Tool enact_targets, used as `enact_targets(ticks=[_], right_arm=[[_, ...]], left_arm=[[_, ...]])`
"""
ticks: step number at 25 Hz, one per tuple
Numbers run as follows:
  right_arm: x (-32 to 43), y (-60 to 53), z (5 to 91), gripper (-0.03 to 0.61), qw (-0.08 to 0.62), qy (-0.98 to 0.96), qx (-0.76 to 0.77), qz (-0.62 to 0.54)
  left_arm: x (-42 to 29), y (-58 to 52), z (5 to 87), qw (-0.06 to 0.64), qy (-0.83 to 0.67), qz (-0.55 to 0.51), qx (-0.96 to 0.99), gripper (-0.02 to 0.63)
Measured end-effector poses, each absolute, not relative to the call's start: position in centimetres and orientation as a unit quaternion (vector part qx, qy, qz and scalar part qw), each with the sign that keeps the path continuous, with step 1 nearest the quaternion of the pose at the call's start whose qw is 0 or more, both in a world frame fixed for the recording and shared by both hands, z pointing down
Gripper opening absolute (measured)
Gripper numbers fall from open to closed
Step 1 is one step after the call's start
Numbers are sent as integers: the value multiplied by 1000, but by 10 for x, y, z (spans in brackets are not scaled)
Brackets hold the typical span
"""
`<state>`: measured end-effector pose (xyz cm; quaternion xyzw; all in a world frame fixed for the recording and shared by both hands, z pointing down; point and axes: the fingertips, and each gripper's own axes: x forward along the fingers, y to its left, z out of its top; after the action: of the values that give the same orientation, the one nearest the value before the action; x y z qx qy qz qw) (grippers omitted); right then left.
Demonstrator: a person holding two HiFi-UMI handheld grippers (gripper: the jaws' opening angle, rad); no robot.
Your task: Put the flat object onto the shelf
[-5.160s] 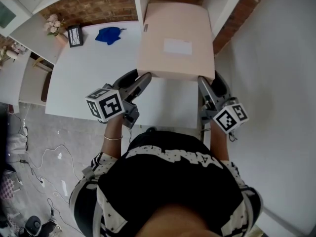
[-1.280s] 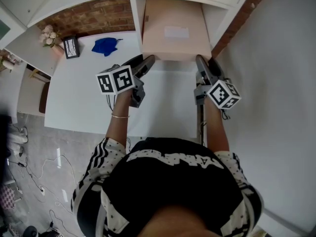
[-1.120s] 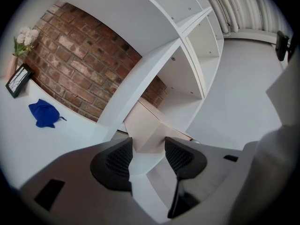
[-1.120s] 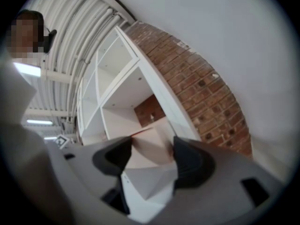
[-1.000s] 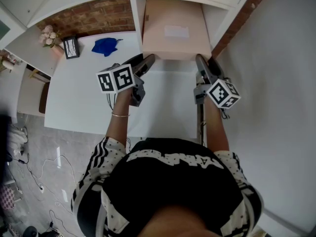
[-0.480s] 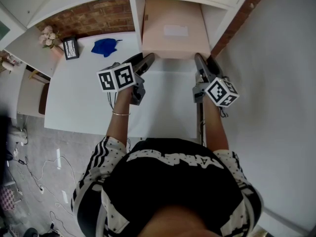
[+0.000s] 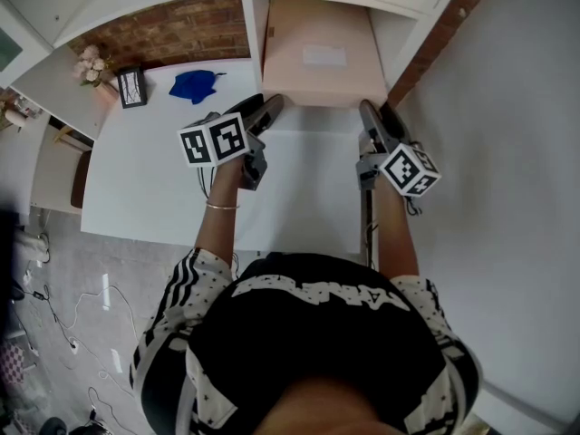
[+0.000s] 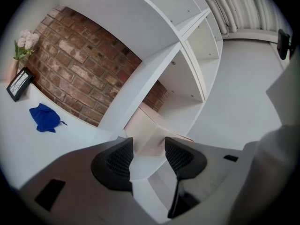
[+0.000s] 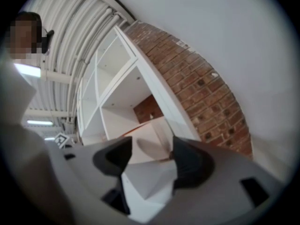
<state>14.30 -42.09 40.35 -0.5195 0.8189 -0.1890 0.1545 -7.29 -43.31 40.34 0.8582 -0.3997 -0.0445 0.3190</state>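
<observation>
Head view first, nearest to us: the left gripper (image 7: 268, 108) and the right gripper (image 7: 369, 112) reach forward over the white table (image 7: 163, 170), one at each near corner of the flat pink box (image 7: 308, 25). In the left gripper view we see the two black pads standing apart with a clear gap, the box's corner just beyond them and nothing pinched. The right gripper view shows the same: jaws parted, the box's pale face ahead of them and no pad pressing on it. Both are released.

The box lies flat inside the lower compartment of the white shelf (image 7: 252, 34), white label up, filling most of its width. Whether its near edge stands out past the shelf front we cannot tell.

We judge it to be light, stiff cardboard: broad, thin and smooth, so it will likely slide easily on the shelf board and could skew if pushed at one corner only. If it needs moving, we would take it at the near edge, one gripper toward each corner.

Farther left on the table lie a blue cloth (image 7: 195, 85) and a small picture frame (image 7: 131, 87), in front of the brick wall (image 7: 172, 30).
</observation>
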Motion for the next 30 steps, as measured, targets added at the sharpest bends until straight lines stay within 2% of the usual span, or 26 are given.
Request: enact_targets(ticks=[6,8,9,11,13,25,30], right_arm=[[152,-409,400,279,158,811,-532,-185],[156,-404,399,218,160,808,-537,-180],[158,-401,397,168,160,807,-540,-175],[160,-394,393,108,162,807,-544,-164],[160,-387,390,58,163,809,-542,-157],[128,-345,383,38,144,844,-494,-153],[118,-330,382,37,130,853,-483,-148]], left_arm=[[-80,-423,388,309,-397,-80,860,230],[-83,-418,389,303,-407,-74,859,206],[-86,-416,390,298,-415,-71,857,171],[-92,-411,391,282,-434,-64,853,85],[-97,-405,391,258,-449,-55,854,46],[-94,-354,381,130,-462,14,877,37],[-97,-339,382,102,-471,44,875,37]])
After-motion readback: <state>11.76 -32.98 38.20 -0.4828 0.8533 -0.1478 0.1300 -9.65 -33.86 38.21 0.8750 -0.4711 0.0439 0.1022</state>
